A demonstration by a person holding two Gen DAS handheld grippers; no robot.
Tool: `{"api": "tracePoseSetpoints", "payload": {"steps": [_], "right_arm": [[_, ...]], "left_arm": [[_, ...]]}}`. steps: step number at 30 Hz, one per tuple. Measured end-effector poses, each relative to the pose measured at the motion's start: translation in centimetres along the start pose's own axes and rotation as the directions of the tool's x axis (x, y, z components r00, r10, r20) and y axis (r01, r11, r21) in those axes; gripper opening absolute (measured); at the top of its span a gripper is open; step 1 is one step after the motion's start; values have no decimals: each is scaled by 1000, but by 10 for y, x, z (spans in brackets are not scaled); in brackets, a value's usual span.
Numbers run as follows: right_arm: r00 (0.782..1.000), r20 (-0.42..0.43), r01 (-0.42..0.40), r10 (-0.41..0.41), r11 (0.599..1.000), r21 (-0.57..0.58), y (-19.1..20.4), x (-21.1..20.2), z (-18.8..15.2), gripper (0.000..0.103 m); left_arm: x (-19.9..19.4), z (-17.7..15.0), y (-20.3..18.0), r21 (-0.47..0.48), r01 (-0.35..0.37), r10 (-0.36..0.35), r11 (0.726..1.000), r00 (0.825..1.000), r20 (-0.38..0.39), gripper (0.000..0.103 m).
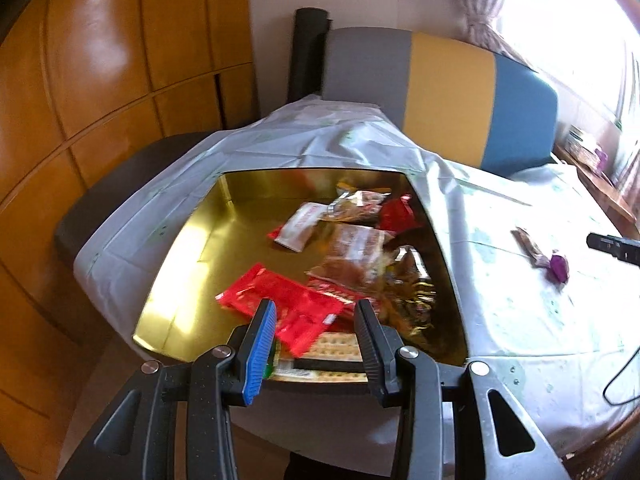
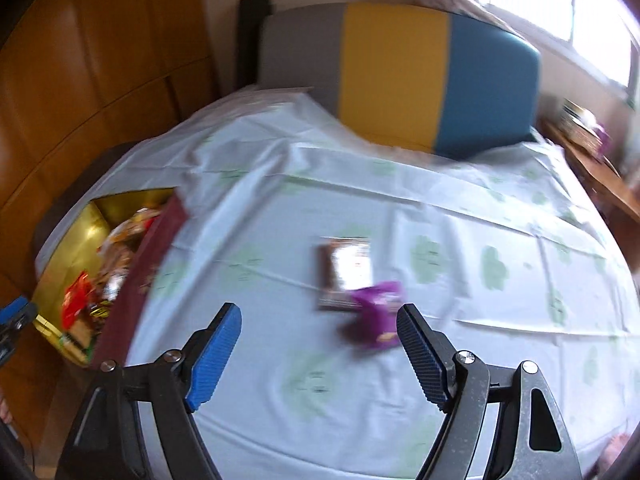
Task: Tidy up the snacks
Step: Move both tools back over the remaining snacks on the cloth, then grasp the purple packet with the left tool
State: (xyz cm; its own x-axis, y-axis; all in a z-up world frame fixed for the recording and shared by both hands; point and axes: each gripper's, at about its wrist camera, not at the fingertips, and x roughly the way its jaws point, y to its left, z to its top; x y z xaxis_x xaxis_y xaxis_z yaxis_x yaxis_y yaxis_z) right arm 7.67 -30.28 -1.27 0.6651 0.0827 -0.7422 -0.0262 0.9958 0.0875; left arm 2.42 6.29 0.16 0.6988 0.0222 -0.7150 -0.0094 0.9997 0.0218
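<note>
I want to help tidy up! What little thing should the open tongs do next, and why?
Probably lower the right tongs around the purple candy and close on it. Their jaws stand open and empty, the candy lies just ahead on the tablecloth, beside a brown packet, while the other snacks already sit in the gold box.

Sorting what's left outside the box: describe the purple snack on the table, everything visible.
The purple snack is a small crinkled packet, shiny like foil or plastic, with twisted ends. It lies on the pale tablecloth, overlapping the near corner of a flat brown wrapped snack. It lies just ahead of the right gripper, which is open and not touching it.
</note>
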Motion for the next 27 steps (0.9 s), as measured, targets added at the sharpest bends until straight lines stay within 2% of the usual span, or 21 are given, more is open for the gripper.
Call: {"api": "tracePoseSetpoints", "payload": {"steps": [7, 10, 16, 20, 27], "right_arm": [[993, -24, 119, -117, 978, 169, -78, 14, -5, 81], [987, -78, 156, -139, 939, 306, -109, 21, -12, 81], [994, -83, 106, -76, 877, 468, -135, 20, -16, 81], [995, -76, 92, -62, 865, 494, -136, 19, -16, 81], [997, -66, 63, -34, 855, 515, -137, 19, -16, 81]], "left_arm": [[6, 5, -33, 82, 41, -39, 996, 999, -21, 41], [10, 7, -49, 116, 59, -55, 992, 998, -38, 41], [21, 13, -82, 174, 123, -110, 977, 991, -82, 41], [33, 17, -112, 217, 179, -155, 960, 980, -125, 41], [53, 23, -166, 260, 295, -246, 919, 947, -205, 41]]}}
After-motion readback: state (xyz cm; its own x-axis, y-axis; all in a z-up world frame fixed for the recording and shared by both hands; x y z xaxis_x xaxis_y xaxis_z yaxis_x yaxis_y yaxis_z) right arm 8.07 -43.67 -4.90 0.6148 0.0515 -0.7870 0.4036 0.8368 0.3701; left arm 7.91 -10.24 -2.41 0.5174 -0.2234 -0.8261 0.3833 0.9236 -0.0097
